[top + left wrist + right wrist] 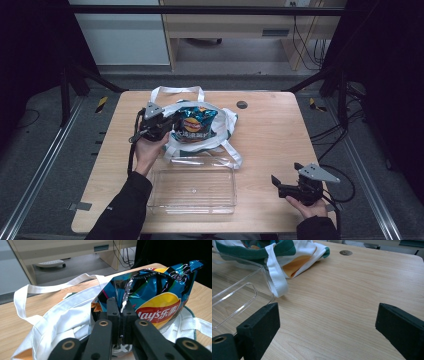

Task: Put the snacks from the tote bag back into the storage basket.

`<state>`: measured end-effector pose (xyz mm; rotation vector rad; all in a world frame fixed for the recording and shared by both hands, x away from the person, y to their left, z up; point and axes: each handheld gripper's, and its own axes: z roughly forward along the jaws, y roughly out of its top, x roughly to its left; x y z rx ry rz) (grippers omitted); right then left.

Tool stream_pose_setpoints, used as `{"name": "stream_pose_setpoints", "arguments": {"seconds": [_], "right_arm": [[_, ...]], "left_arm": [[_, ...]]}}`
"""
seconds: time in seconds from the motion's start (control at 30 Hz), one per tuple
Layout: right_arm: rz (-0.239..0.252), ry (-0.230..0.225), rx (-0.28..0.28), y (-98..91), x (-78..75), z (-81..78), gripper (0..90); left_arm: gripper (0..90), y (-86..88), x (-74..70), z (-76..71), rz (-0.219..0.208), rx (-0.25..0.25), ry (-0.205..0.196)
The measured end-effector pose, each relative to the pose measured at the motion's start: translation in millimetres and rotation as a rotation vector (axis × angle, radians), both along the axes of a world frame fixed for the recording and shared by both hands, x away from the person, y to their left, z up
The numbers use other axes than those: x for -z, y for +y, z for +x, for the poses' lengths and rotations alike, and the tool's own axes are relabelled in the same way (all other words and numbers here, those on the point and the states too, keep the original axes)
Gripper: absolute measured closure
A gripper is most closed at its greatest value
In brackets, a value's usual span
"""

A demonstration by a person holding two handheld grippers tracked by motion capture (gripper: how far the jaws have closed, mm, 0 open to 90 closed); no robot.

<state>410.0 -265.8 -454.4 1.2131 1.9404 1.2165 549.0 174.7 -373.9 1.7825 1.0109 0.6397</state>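
- Left tongs point(122, 312) are clenched on a crease of the chip bag point(152, 298); in the left gripper view my two jaws meet on the crinkled foil with no gap between them.
- From above, those left tongs point(159, 125) sit just to the left of the chip bag point(195, 122), which rests in the mouth of the white tote bag point(220, 135) at the far side of the clear tray point(192, 190).
- Right tongs point(289, 184) are released, jaws spread wide, lying well to the right of the clear tray and holding nothing.
- What the next move turns on, as I judge it: the chip bag lies straight beyond the clear tray, so the pull is back toward me, out of the tote bag and down into the tray. My left hand is the nearer one by far and already has the grip.
- The chip bag's long side runs roughly across the table, close to parallel with the clear tray's long side, so it should drop in without much turning.
- The left gripper view gives me the pinch itself and the tote bag handle point(37, 288) looping behind; the high view cannot resolve that contact.
- The right gripper view adds the tote bag strap point(275, 277) draped against the clear tray's corner point(265, 272), which might snag.
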Motion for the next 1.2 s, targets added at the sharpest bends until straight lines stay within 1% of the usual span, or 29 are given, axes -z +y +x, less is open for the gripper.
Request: {"name": "stream_pose_setpoints", "arguments": {"seconds": [0.03,0.07,0.1,0.17,0.2,0.3,0.37,0.4,0.43,0.67,0.7,0.87,0.9,0.93,1.1,1.17,1.2], "right_arm": [[-0.001,-0.002,0.0,0.1,0.1,0.0,5.9],[0.0,0.0,0.0,0.3,0.1,0.0,5.9],[-0.001,0.0,0.0,0.2,0.0,0.0,5.9],[-0.002,-0.001,-0.001,0.1,0.0,0.1,5.9],[-0.002,-0.001,-0.001,0.1,0.0,0.1,5.9],[0.0,0.0,0.003,0.0,-0.3,-0.1,5.9],[0.001,0.0,0.001,0.0,-0.4,-0.3,5.9],[0.0,0.0,0.001,0.1,-0.4,-0.3,5.9],[0.001,0.0,0.002,0.2,-0.4,-0.2,5.9],[0.004,-0.001,0.002,0.2,-0.7,-0.4,5.9],[0.004,-0.001,0.002,0.2,-0.7,-0.4,5.9],[0.005,-0.004,0.002,0.3,-1.0,-0.6,5.9],[0.004,-0.006,0.003,0.2,-1.1,-0.7,6.0],[0.004,-0.006,0.002,0.2,-1.2,-0.8,5.9],[0.001,-0.007,0.003,0.1,-1.5,-0.9,5.9],[0.004,-0.007,0.002,0.3,-1.4,-0.9,5.9],[0.004,-0.007,0.002,0.3,-1.4,-0.9,5.9]], "left_arm": [[88.8,-1.0,-0.2,-1.2,-0.012,-0.002,0.001],[88.9,-1.0,-0.2,-1.2,-0.012,-0.002,0.001],[89.0,-1.4,-0.1,-2.3,-0.034,-0.006,0.004],[89.3,-1.0,-0.5,-4.1,-0.062,-0.006,0.006],[89.4,-1.0,-0.5,-4.1,-0.062,-0.006,0.006],[89.6,-1.1,-3.5,-8.0,-0.093,-0.011,-0.01],[89.7,-0.3,-6.0,-10.2,-0.114,-0.003,-0.015],[89.7,0.0,-7.4,-11.1,-0.119,-0.002,-0.025],[89.7,0.0,-9.1,-13.0,-0.127,0.004,-0.022],[89.7,-2.1,-22.1,-23.2,-0.142,0.015,-0.053],[89.8,-2.1,-22.1,-23.2,-0.142,0.015,-0.053],[89.8,-3.9,-33.6,-32.2,-0.153,0.031,-0.082],[89.8,-4.1,-38.4,-35.8,-0.157,0.034,-0.092],[89.8,-4.1,-38.4,-35.8,-0.157,0.034,-0.092],[89.8,-1.5,-52.6,-44.6,-0.169,0.032,-0.107],[89.8,-0.4,-56.9,-48.2,-0.17,0.034,-0.114],[89.8,-0.4,-56.9,-48.2,-0.17,0.034,-0.114]]}}
